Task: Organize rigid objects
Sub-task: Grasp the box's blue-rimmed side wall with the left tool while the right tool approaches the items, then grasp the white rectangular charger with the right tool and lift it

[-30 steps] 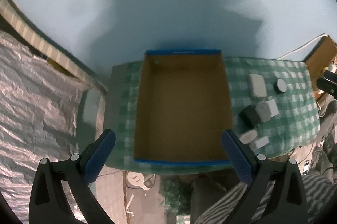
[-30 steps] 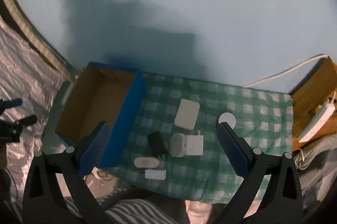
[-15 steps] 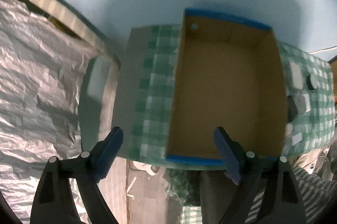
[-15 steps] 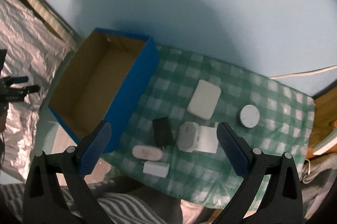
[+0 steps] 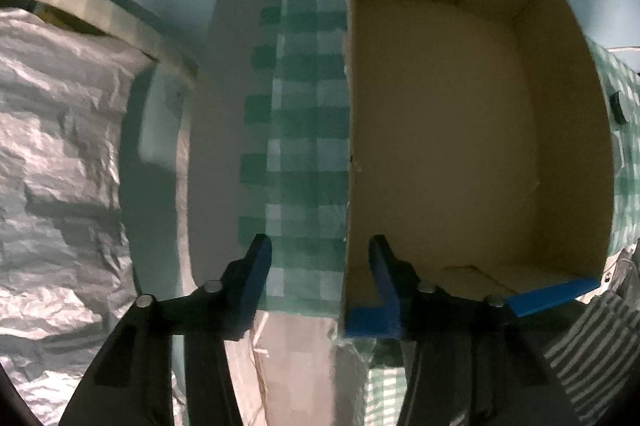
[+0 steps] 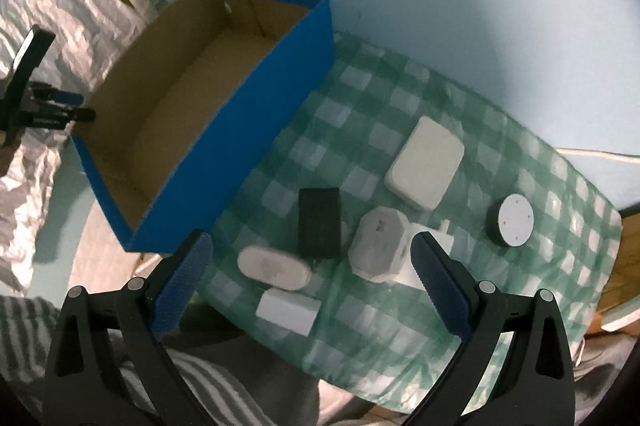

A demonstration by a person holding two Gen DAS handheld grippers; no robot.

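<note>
Blue cardboard box (image 6: 208, 130) sits empty on the checked cloth (image 6: 520, 266). Left gripper (image 5: 320, 266) straddles its near-left wall, jaws closing, not yet pressing. Right gripper (image 6: 308, 266) stands apart above the small devices (image 6: 318, 226) beside the box

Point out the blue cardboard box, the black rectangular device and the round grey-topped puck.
blue cardboard box (image 6: 256, 114): right wrist view, on its blue long outer wall.
black rectangular device (image 6: 319, 222): right wrist view, middle of its top face.
round grey-topped puck (image 6: 515, 221): right wrist view, centre of its grey top.
</note>
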